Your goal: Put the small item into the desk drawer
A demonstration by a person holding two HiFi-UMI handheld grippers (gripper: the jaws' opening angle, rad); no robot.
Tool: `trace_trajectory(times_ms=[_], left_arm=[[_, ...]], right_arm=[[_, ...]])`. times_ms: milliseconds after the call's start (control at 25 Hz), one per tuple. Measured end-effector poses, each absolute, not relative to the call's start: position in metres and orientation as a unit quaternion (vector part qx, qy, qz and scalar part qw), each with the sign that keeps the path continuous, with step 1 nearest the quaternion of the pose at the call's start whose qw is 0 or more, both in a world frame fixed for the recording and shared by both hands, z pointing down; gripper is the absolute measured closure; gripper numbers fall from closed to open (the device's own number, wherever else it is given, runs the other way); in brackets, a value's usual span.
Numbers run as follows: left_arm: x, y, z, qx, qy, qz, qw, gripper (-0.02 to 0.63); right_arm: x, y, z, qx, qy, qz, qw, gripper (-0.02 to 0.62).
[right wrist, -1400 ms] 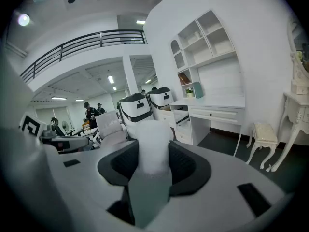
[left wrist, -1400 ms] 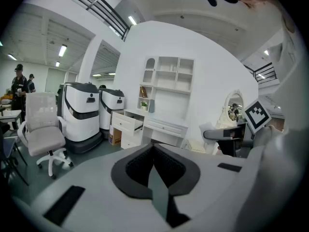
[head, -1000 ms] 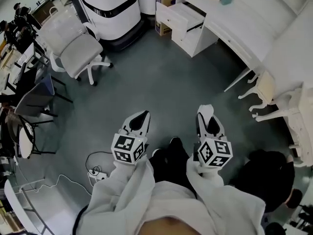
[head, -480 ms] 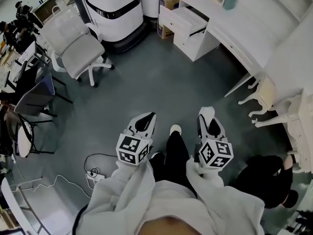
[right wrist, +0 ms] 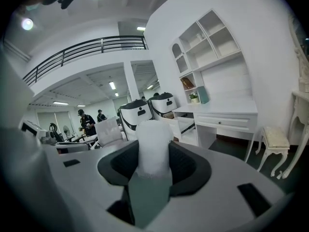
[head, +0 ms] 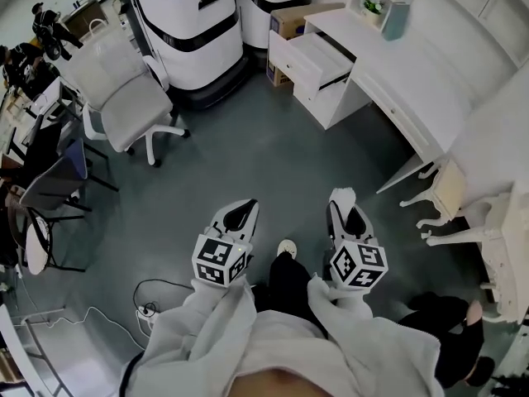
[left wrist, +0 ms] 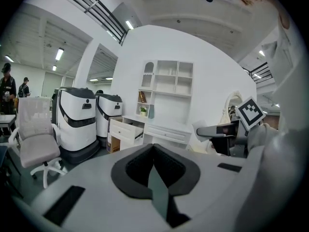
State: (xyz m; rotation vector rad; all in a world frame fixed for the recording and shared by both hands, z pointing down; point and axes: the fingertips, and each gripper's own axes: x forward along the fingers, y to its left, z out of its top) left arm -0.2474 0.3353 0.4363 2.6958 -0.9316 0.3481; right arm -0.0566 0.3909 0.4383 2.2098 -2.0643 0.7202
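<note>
My right gripper (head: 343,201) is shut on a small white cylindrical item (right wrist: 153,146), whose top pokes out past the jaws as a white tip (head: 345,194). My left gripper (head: 242,211) is shut with nothing between its jaws. Both are held low over the grey floor, in front of the person's body. The white desk (head: 430,73) stands at the upper right, far from both grippers. Its drawer (head: 307,54) is pulled open on the desk's left end and also shows in the right gripper view as the open drawer (right wrist: 186,125).
Two large white-and-black machines (head: 186,23) stand at the back beside a cardboard box (head: 291,19). A white office chair (head: 124,85) is at the left, a white stool (head: 446,193) at the right. A power strip with cables (head: 145,308) lies at lower left.
The view has shifted toward the desk, so desk and open drawer sit lower and larger in frame. Both grippers keep their pose and grip.
</note>
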Motion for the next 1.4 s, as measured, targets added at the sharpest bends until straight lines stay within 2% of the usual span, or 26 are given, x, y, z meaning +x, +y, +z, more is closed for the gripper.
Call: trace_trajectory(times_ms=[960, 1400], left_arm=[[-0.152, 0.214, 0.429, 0.919, -0.358, 0.106, 0.129, 0.589], [-0.136, 0.203, 0.438, 0.918, -0.354, 0.112, 0.137, 0.589]], right_arm=[[0.038, 0.266, 0.43, 0.684, -0.695, 0.221, 0.02, 0.405], [0.041, 0.257, 0.45, 0.675, -0.696, 0.244, 0.022, 0.405]])
